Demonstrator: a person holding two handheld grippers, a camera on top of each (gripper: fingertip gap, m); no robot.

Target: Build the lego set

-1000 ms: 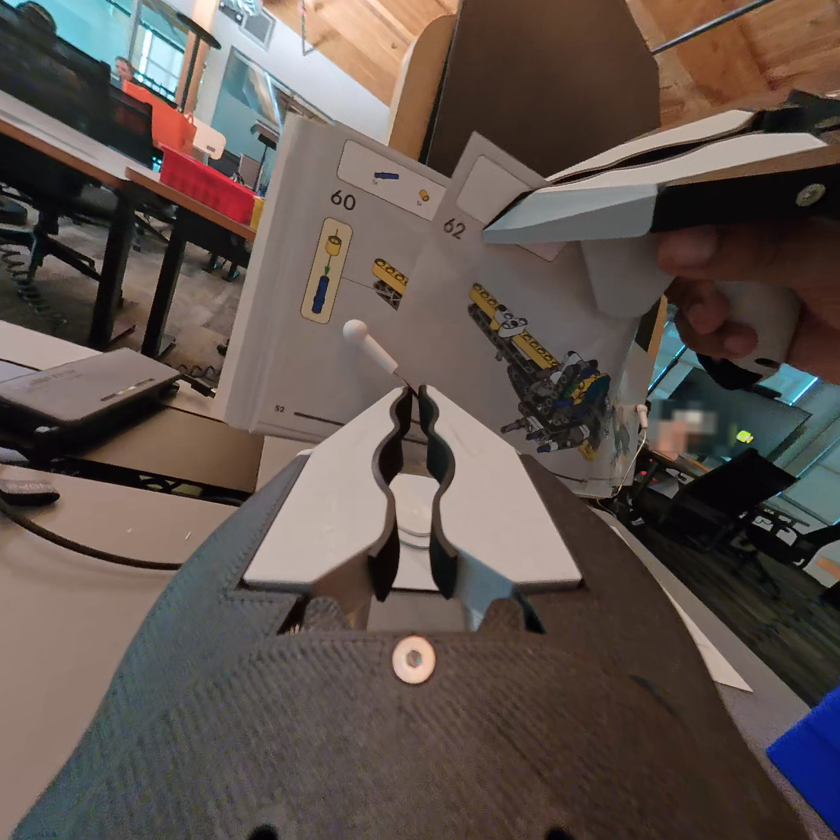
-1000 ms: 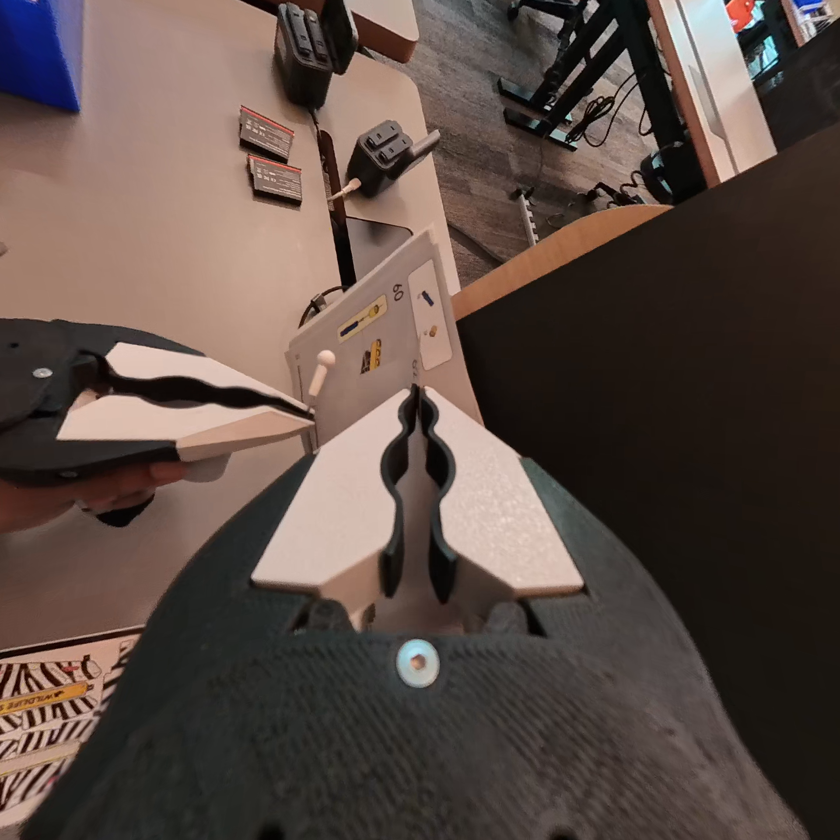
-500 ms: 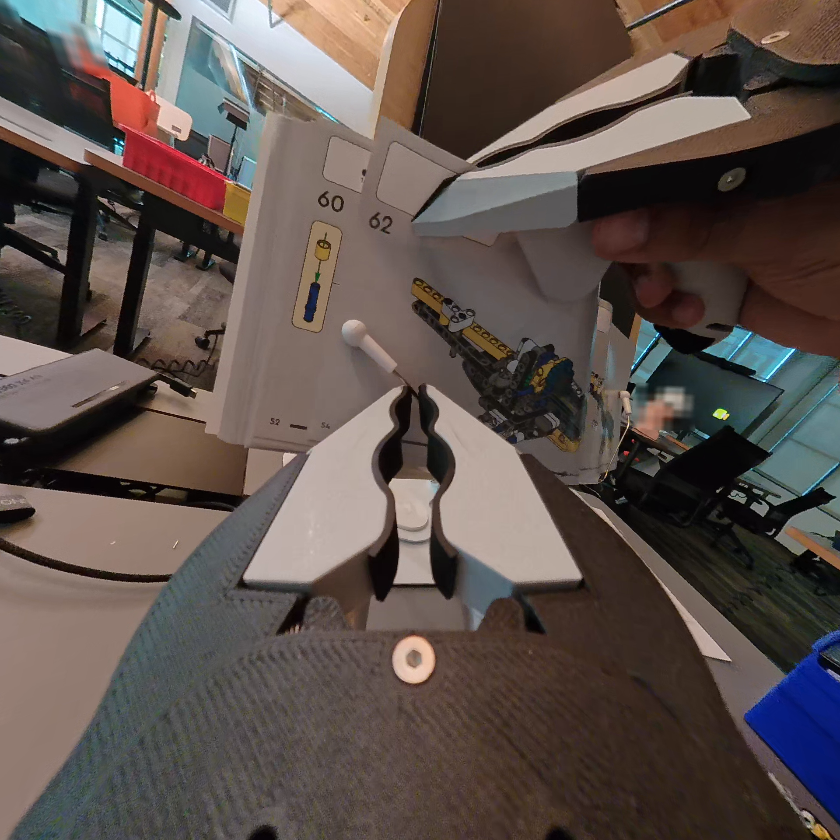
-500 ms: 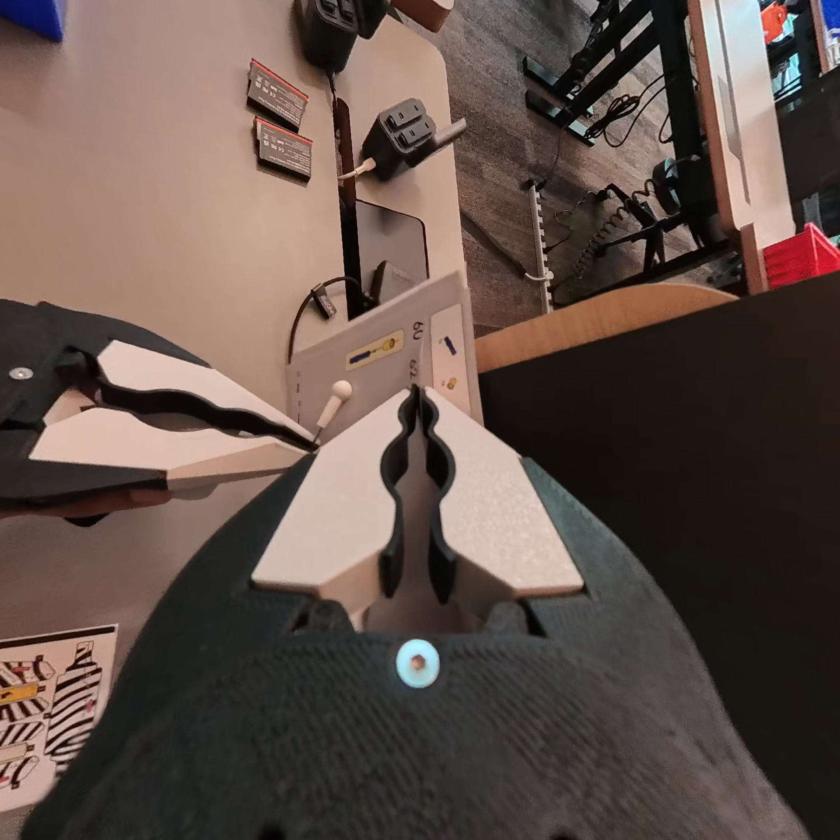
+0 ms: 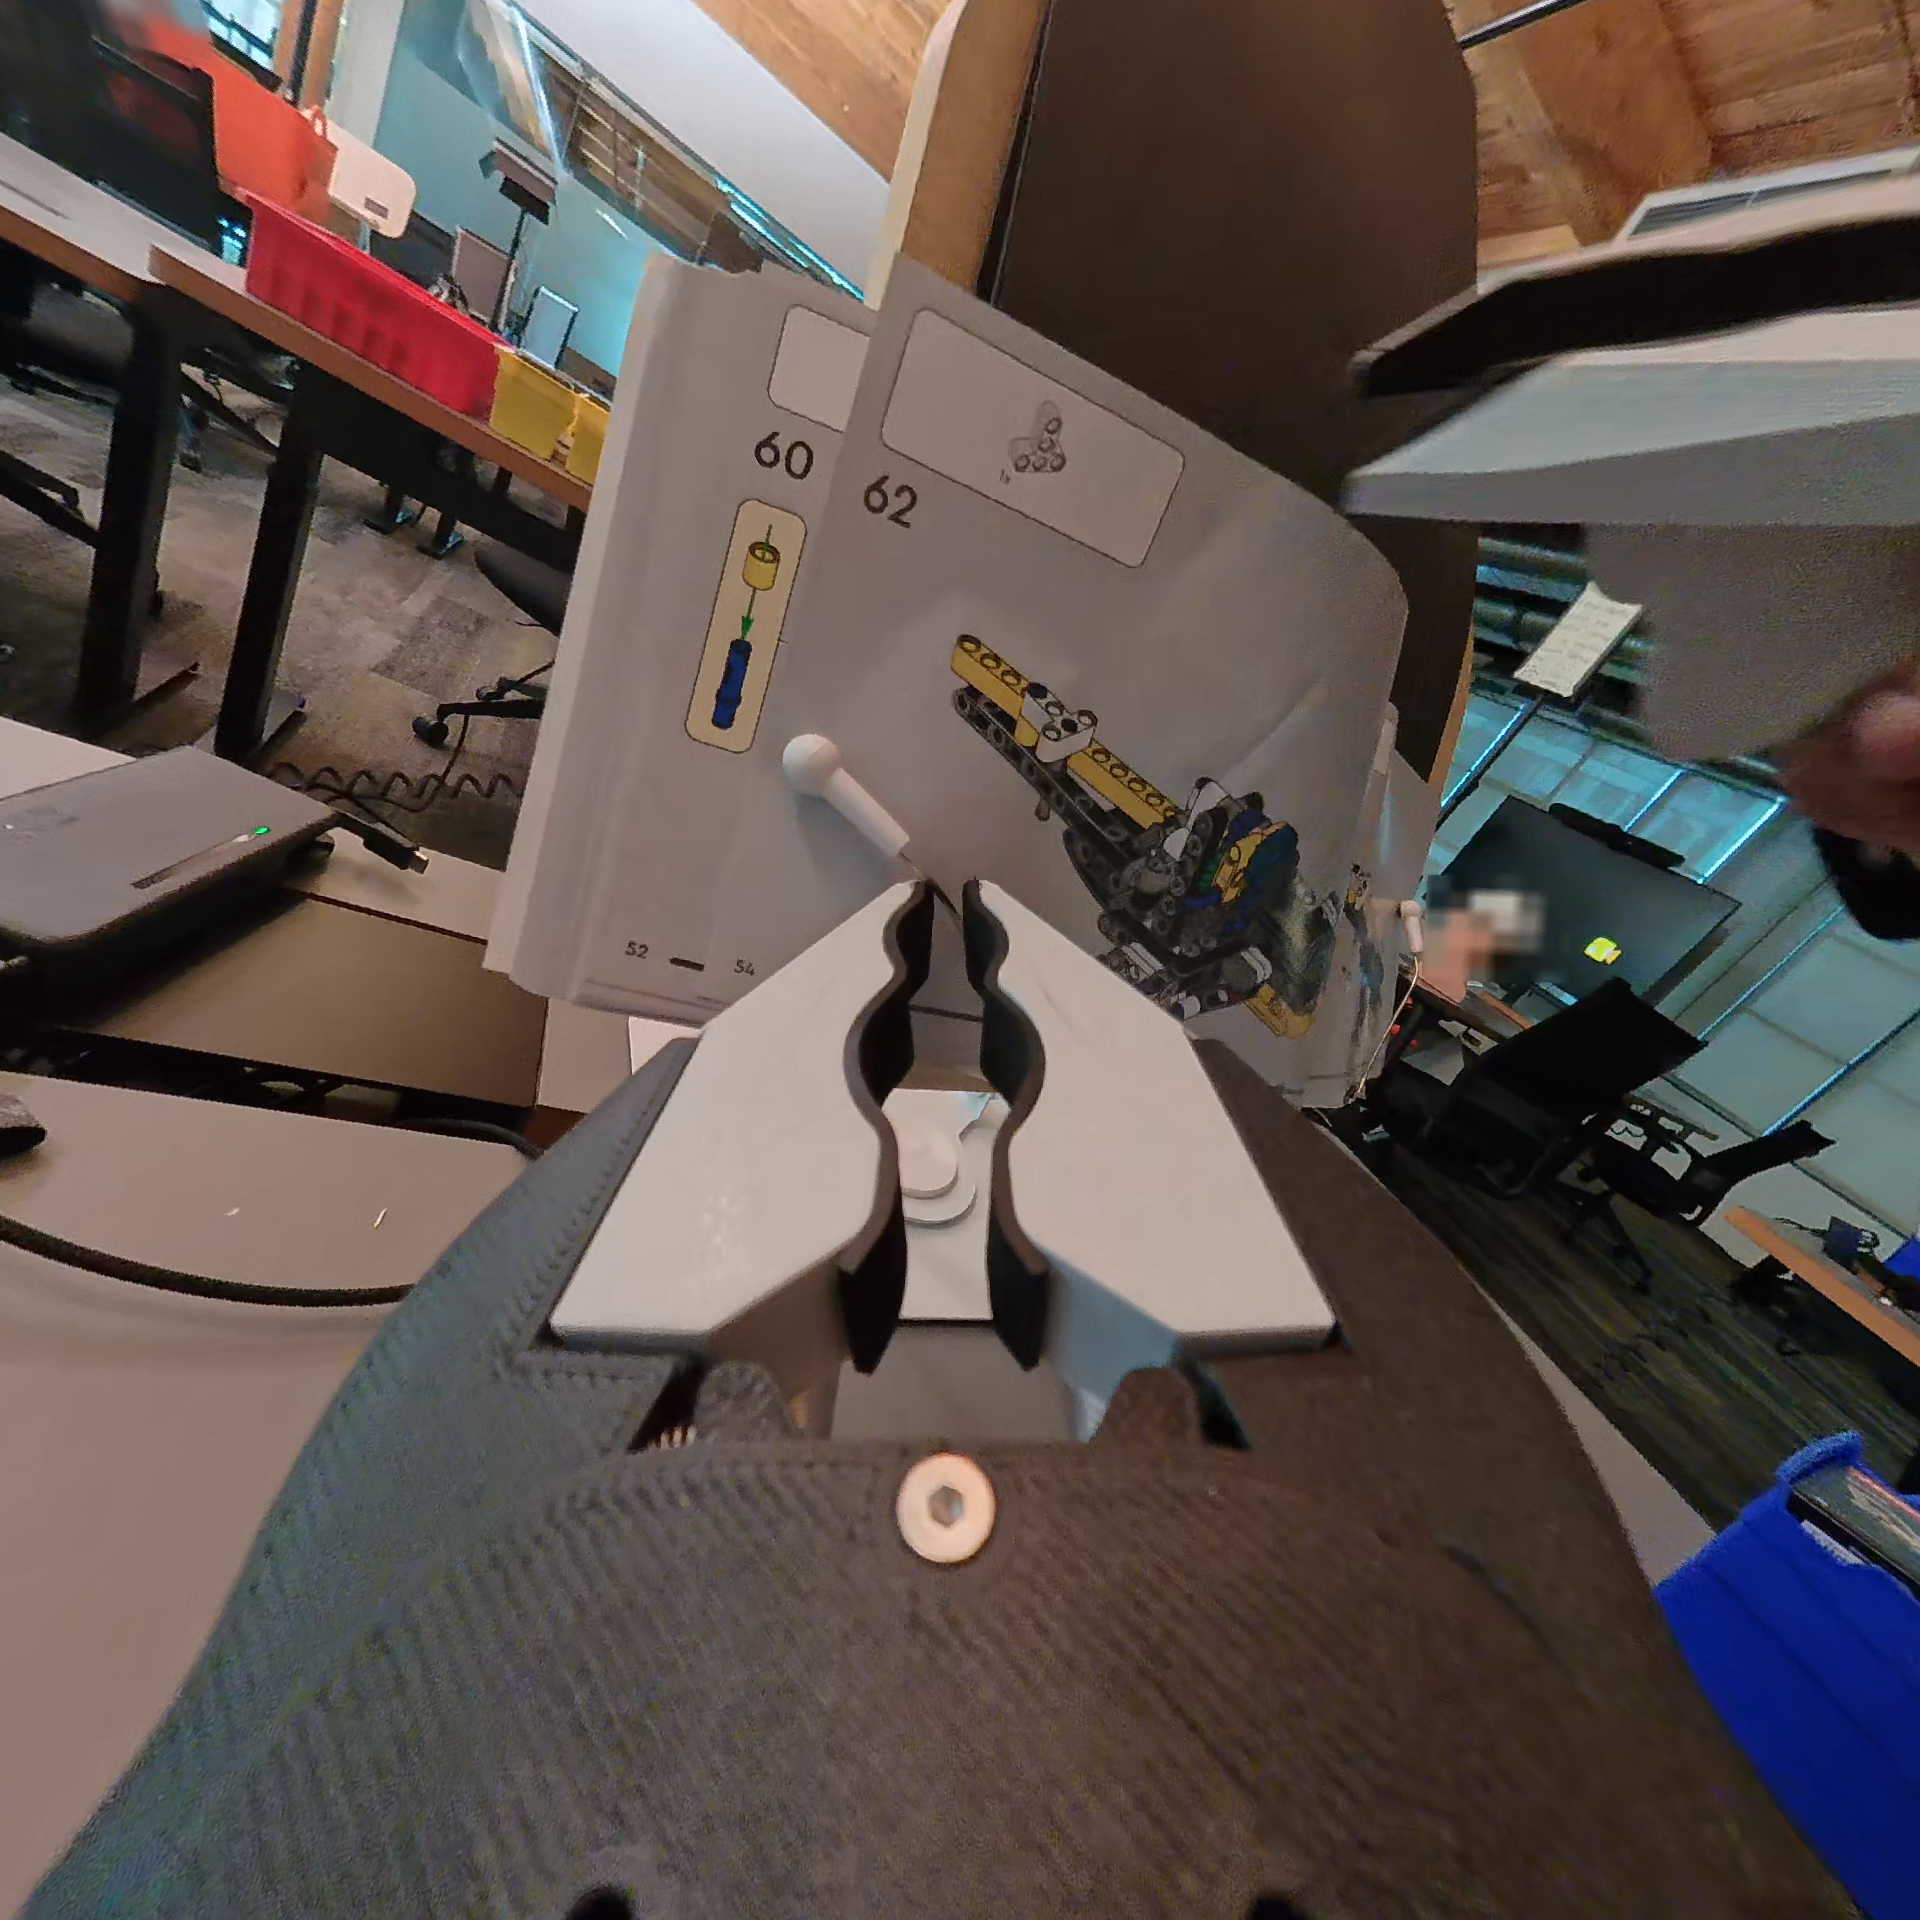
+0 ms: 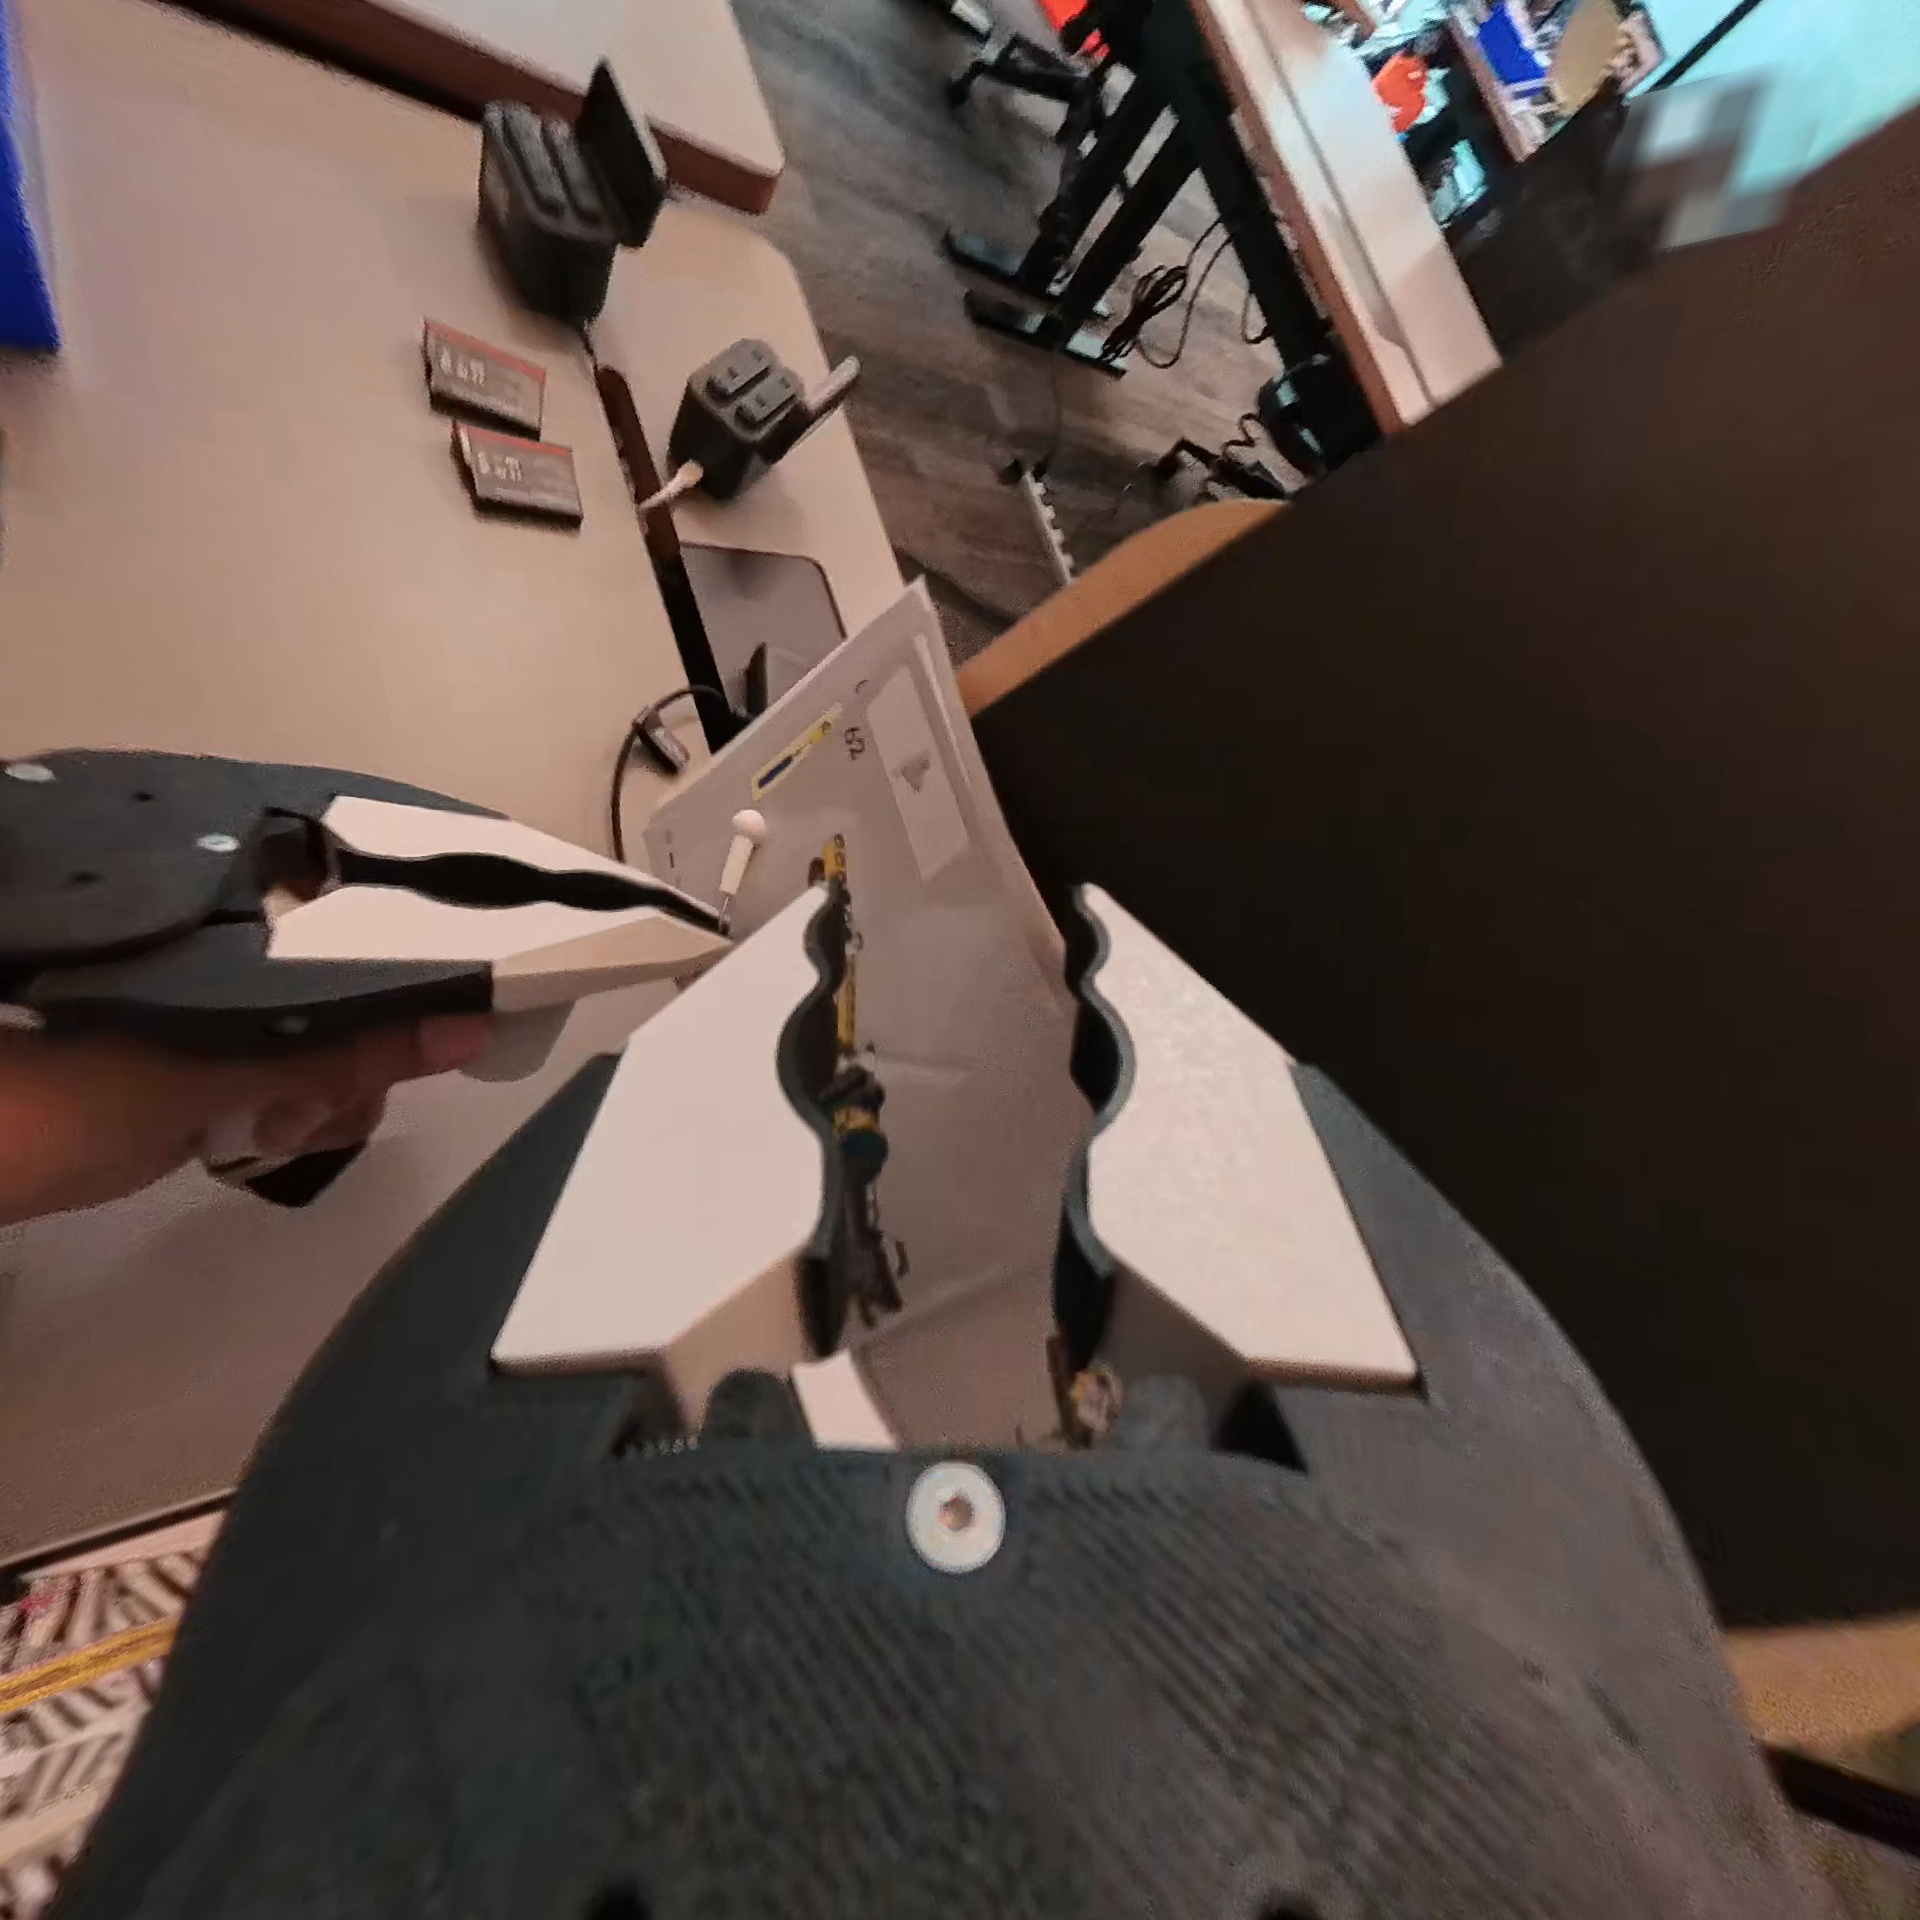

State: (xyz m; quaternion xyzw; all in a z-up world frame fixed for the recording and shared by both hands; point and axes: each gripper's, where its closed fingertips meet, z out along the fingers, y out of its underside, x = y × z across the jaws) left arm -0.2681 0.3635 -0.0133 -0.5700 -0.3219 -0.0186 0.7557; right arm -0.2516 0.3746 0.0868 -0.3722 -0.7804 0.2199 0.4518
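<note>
My left gripper (image 5: 943, 891) is pinched almost shut on the thin metal tip of a small white pin with a rounded head (image 5: 840, 792), and its fingers (image 5: 769, 1122) show only a narrow wavy slit between them. The pin's long axis runs up and to the left from my fingertips, head end farthest from me, so it points toward the instruction booklet (image 5: 1039, 665). That booklet stands nearly upright just beyond the pin, its open pages facing me, the right-hand page curling over at its top corner. The long yellow-and-black model drawn on it slants from upper left down to lower right. My right gripper (image 6: 940, 909) is spread wide, holding nothing, with the booklet's page showing in the gap between its fingers (image 6: 696, 1132); whether either finger touches the paper I cannot tell. In the right wrist view, my left gripper comes in from the left over the beige table (image 6: 249, 582), where two small black battery packs (image 6: 499, 426) lie far off.
</note>
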